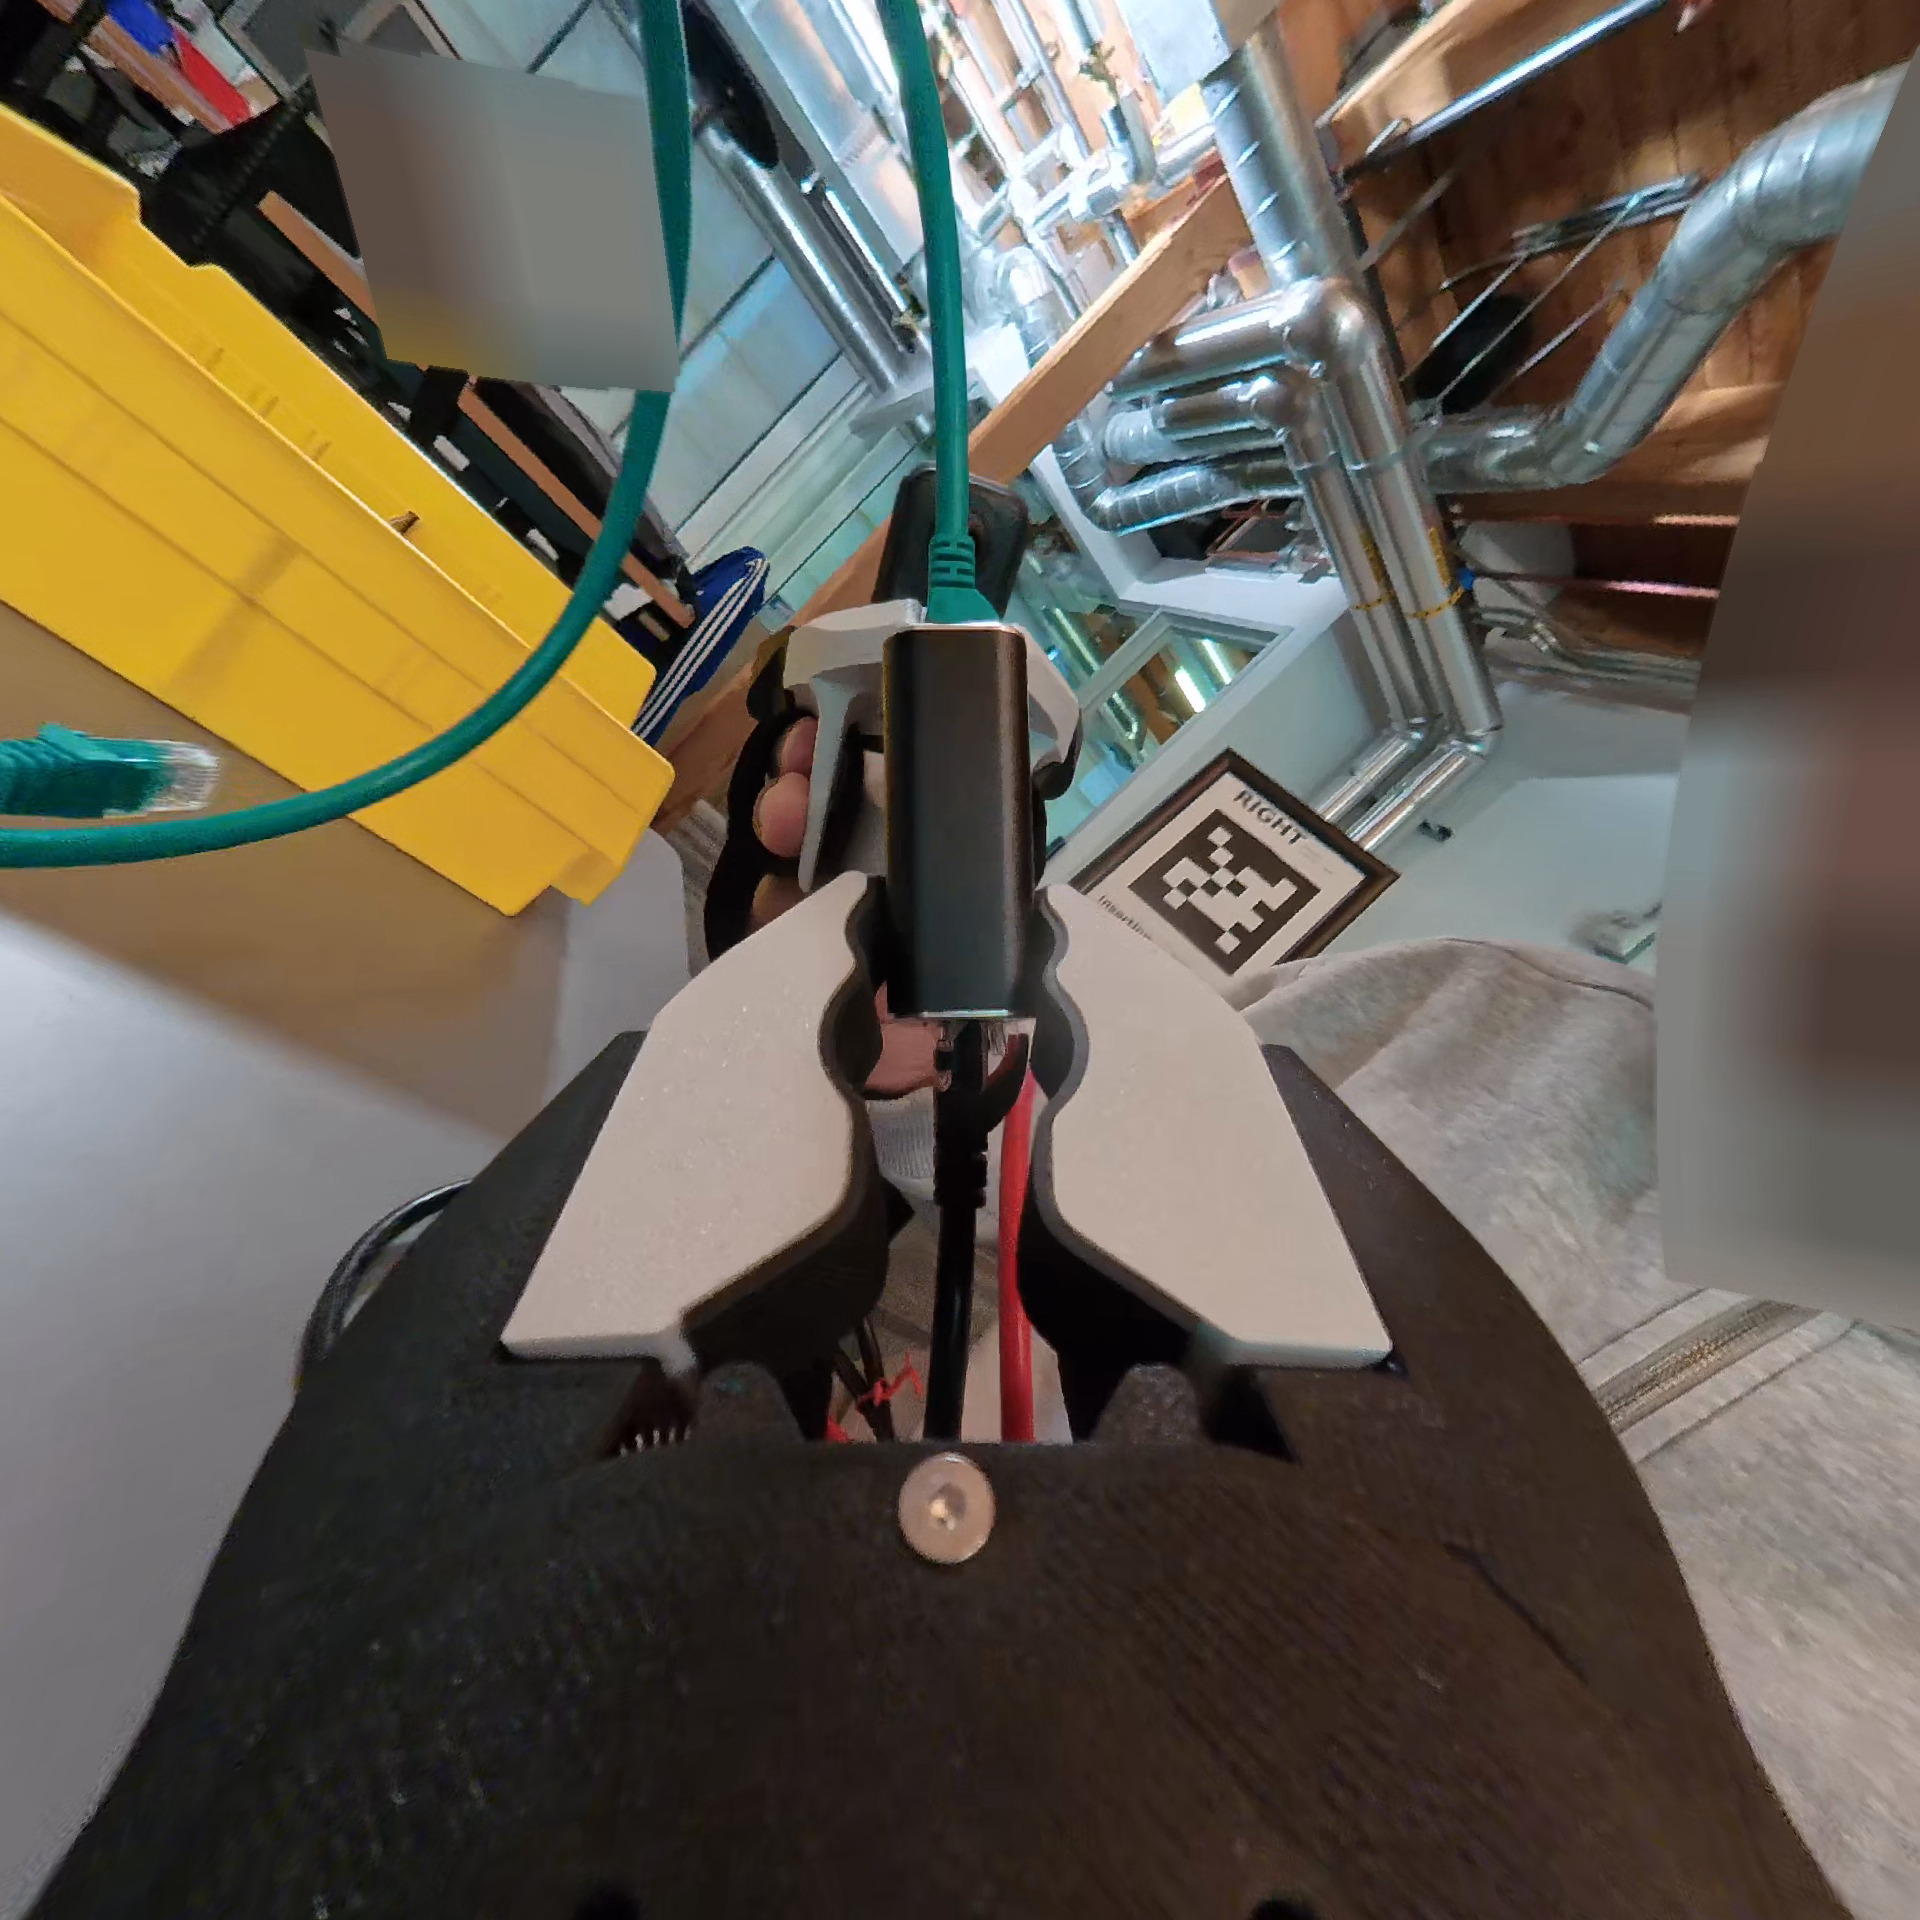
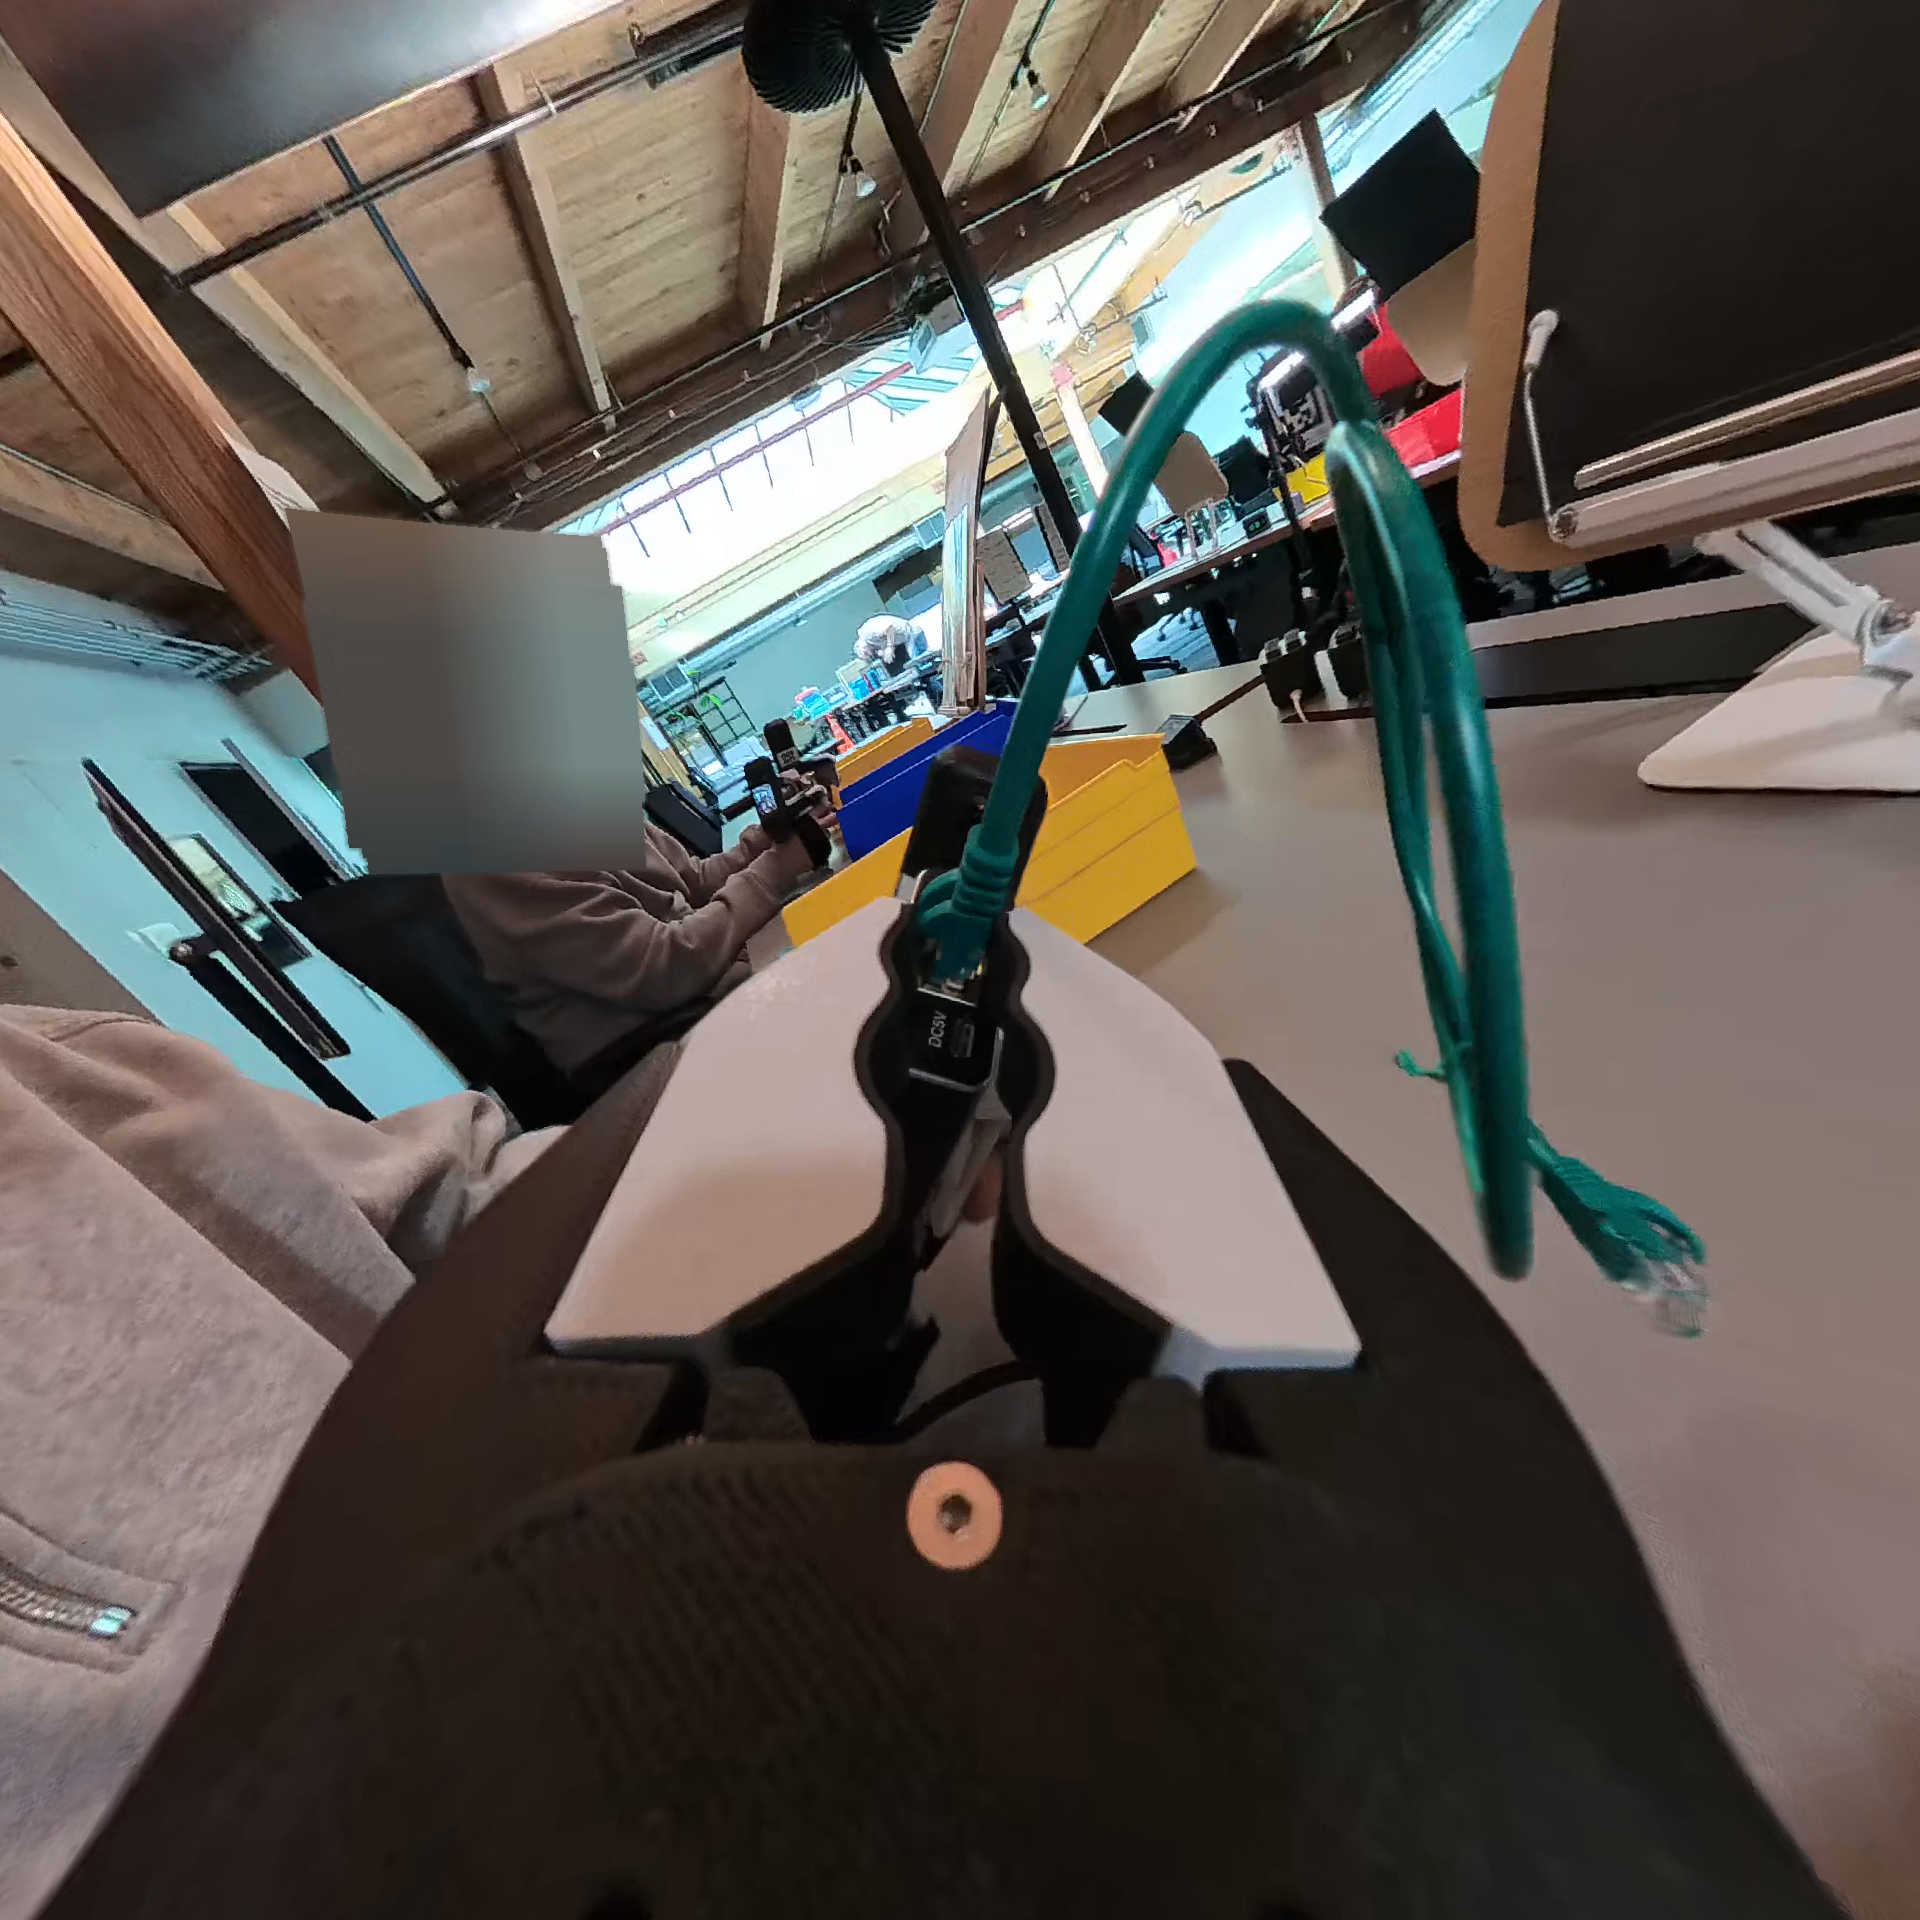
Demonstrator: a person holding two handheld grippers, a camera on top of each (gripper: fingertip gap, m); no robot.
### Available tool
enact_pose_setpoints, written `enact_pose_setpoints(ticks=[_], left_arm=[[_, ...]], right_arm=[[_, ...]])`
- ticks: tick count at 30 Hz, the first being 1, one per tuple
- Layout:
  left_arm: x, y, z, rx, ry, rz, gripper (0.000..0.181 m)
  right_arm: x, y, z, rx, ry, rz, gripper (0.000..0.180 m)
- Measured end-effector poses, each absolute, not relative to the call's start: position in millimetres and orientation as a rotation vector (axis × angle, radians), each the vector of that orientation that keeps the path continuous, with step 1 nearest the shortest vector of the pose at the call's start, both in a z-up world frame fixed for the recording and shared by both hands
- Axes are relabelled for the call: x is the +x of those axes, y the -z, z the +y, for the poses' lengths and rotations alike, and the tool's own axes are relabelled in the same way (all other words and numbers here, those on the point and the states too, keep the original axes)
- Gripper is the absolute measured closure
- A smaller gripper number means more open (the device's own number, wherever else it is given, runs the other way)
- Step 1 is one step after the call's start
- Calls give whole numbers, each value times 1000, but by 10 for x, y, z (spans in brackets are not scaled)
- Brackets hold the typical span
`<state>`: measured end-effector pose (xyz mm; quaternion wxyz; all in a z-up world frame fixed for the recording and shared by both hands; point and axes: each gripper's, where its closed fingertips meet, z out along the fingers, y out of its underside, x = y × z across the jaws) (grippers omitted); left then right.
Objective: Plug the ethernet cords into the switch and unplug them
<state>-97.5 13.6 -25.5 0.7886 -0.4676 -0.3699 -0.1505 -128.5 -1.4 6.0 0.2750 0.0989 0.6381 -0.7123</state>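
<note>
A small black switch [image 1: 956, 821] is held in the air between both grippers. My left gripper [image 1: 956, 904] is shut on its near end. My right gripper [image 2: 961, 925] is shut on its other end, and its white fingers [image 1: 831, 675] show past the switch in the left wrist view. A green ethernet cord [image 1: 940, 312] is plugged into the switch's far end, on the port face [image 2: 951, 1039] toward the right camera. The cord loops up [image 2: 1143, 416] and hangs down. Its free plug [image 2: 1652, 1257] dangles loose, also seen in the left wrist view [image 1: 114, 779]. Black and red cables [image 1: 956, 1247] run under the left fingers.
A grey table [image 2: 1351, 935] lies below. Yellow bins [image 1: 260, 520] [image 2: 1101, 821] and a blue bin [image 2: 914, 769] stand on it. A monitor on a white stand [image 2: 1787, 727] is at the right. A seated person [image 2: 582, 956] is at the left. A marker board [image 1: 1236, 883] stands behind.
</note>
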Motion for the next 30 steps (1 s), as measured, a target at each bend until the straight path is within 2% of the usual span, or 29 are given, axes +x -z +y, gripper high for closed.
enact_pose_setpoints(ticks=[3, 5, 7, 8, 13, 19, 23, 30], left_arm=[[-910, 316, 199, -1045, 355, -777, 153], [-899, 460, 183, -1034, 307, -831, 155], [-939, 69, -77, -767, 382, -762, 155], [-958, 2, -116, -814, 331, -748, 155], [-898, 124, -186, -1037, 96, -761, 155], [-1017, 155, -651, -813, 110, -822, 155], [-1056, 194, -957, -682, 89, -864, 155], [-1087, 233, -957, -737, 23, -885, 155]], right_arm=[[-1417, -194, 64, 394, 1919, 1520, 164], [-1997, -457, 431, 594, 1972, 1230, 167], [-2131, -448, 588, 550, 2124, 1525, 167], [-2024, -476, 595, 507, 2131, 1568, 166], [-2072, -809, 787, 459, 2269, 1638, 166], [-2363, -1201, 1424, 442, 2413, 1710, 167], [-2452, -1130, 1810, 365, 2485, 1884, 167], [-2730, -571, 2401, 365, 2442, 2100, 166]])
